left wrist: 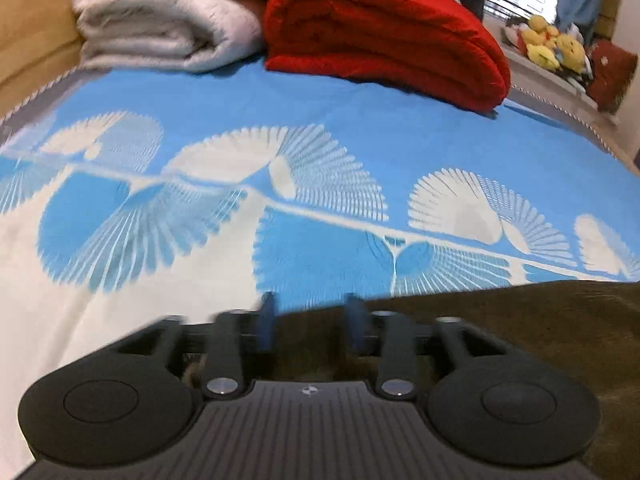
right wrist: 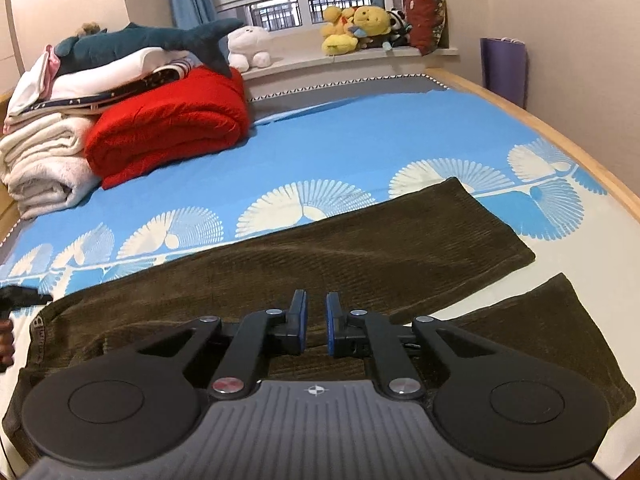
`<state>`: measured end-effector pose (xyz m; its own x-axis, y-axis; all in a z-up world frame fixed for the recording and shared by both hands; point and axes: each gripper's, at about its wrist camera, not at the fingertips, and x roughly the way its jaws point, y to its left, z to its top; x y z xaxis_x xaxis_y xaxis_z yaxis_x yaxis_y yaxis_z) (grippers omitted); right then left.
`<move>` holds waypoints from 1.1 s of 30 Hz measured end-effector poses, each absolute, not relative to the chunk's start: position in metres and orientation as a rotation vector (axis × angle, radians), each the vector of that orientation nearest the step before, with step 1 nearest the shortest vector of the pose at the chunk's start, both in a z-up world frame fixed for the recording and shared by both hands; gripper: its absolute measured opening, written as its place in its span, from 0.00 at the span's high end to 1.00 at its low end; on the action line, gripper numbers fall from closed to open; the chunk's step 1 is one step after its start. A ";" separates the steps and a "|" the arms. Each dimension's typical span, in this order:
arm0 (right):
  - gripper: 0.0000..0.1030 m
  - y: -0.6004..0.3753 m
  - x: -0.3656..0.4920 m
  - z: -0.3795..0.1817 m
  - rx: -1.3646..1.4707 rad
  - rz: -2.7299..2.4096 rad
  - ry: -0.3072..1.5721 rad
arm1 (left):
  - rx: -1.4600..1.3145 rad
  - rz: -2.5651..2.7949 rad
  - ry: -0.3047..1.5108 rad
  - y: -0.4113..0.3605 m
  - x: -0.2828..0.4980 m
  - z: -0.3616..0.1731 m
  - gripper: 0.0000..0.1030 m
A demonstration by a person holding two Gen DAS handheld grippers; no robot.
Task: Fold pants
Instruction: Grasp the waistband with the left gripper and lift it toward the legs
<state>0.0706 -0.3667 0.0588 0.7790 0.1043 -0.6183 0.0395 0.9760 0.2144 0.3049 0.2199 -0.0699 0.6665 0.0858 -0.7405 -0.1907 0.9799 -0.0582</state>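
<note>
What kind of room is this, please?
Most likely a bedroom: a wide bed with a blue-and-white patterned sheet, folded red blanket on it, and yellow plush toys on the windowsill.

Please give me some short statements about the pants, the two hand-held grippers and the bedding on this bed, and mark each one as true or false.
1. The pants lie spread on the bed with both legs apart. True.
2. The right hand-held gripper clamps a pant leg. False: its jaws stand slightly apart, gripping nothing.
3. The red blanket lies folded beside the white blankets. True.
4. The left hand-held gripper is shut. False: its jaws stand apart.
5. The plush shark lies on the pants. False: it rests on the bedding pile.
</note>
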 end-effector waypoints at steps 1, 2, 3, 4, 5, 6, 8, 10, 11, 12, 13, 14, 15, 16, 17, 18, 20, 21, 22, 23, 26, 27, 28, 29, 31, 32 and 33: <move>0.90 -0.367 0.072 0.058 0.221 0.035 0.682 | -0.132 0.143 0.832 0.221 0.313 -0.074 0.29; 0.90 -0.368 0.074 0.057 0.219 0.034 0.685 | -0.129 0.131 0.846 0.222 0.320 -0.079 0.21; 0.90 -0.369 0.076 0.057 0.216 0.033 0.688 | -0.123 0.115 0.874 0.221 0.329 -0.085 0.19; 0.89 -0.371 0.077 0.056 0.213 0.032 0.690 | -0.113 0.100 0.898 0.221 0.334 -0.091 0.18; 0.89 -0.374 0.078 0.054 0.209 0.030 0.693 | -0.092 0.090 0.918 0.219 0.340 -0.098 0.18; 0.89 -0.375 0.080 0.053 0.204 0.027 0.698 | -0.068 0.087 0.927 0.218 0.343 -0.103 0.18; 0.89 -0.379 0.084 0.050 0.201 0.016 0.709 | -0.028 0.048 0.953 0.213 0.346 -0.112 0.21; 0.89 -0.382 0.087 0.048 0.209 0.007 0.715 | 0.003 0.001 0.957 0.209 0.344 -0.115 0.48; 0.89 -0.384 0.088 0.047 0.214 0.005 0.718 | 0.018 -0.020 0.972 0.206 0.344 -0.116 0.72; 0.89 -0.384 0.088 0.047 0.217 0.004 0.721 | 0.043 -0.025 0.979 0.202 0.343 -0.115 0.73; 0.89 -0.384 0.089 0.046 0.216 0.005 0.722 | 0.079 -0.026 0.972 0.198 0.340 -0.112 0.82; 0.89 -0.383 0.089 0.047 0.211 0.006 0.720 | 0.108 -0.031 0.967 0.195 0.338 -0.108 0.86; 0.89 -0.383 0.088 0.047 0.206 0.006 0.719 | 0.129 -0.034 0.960 0.191 0.333 -0.103 0.87; 0.89 -0.382 0.088 0.047 0.199 0.004 0.718 | 0.139 -0.034 0.951 0.189 0.329 -0.098 0.89; 0.89 -0.381 0.088 0.047 0.197 0.001 0.718 | 0.140 -0.033 0.942 0.188 0.323 -0.090 0.89; 0.89 -0.381 0.087 0.047 0.199 -0.004 0.718 | 0.137 -0.033 0.939 0.185 0.316 -0.081 0.90; 0.89 -0.383 0.086 0.047 0.211 -0.014 0.717 | 0.168 -0.046 0.930 0.178 0.301 -0.062 0.91; 0.89 -0.383 0.086 0.047 0.218 -0.021 0.719 | 0.191 -0.060 0.924 0.173 0.290 -0.052 0.91; 0.89 -0.384 0.085 0.047 0.227 -0.030 0.721 | 0.205 -0.079 0.919 0.168 0.277 -0.041 0.91; 0.89 -0.386 0.084 0.046 0.244 -0.038 0.724 | 0.214 -0.098 0.914 0.164 0.262 -0.030 0.91; 0.89 -0.391 0.080 0.045 0.310 -0.055 0.727 | 0.216 -0.146 0.913 0.152 0.207 -0.001 0.93; 0.89 -0.392 0.078 0.044 0.337 -0.062 0.728 | 0.202 -0.158 0.925 0.148 0.186 0.006 0.93; 0.89 -0.393 0.076 0.043 0.361 -0.066 0.731 | 0.181 -0.166 0.940 0.146 0.168 0.010 0.94; 0.89 -0.394 0.075 0.042 0.379 -0.069 0.736 | 0.163 -0.178 0.960 0.143 0.149 0.012 0.94; 0.89 -0.392 0.071 0.039 0.408 -0.070 0.748 | 0.129 -0.190 1.000 0.139 0.119 0.008 0.94; 0.89 -0.391 0.068 0.039 0.413 -0.066 0.751 | 0.086 -0.184 1.038 0.140 0.110 0.003 0.92; 0.89 -0.389 0.066 0.039 0.411 -0.061 0.751 | 0.009 -0.170 1.085 0.146 0.105 -0.003 0.91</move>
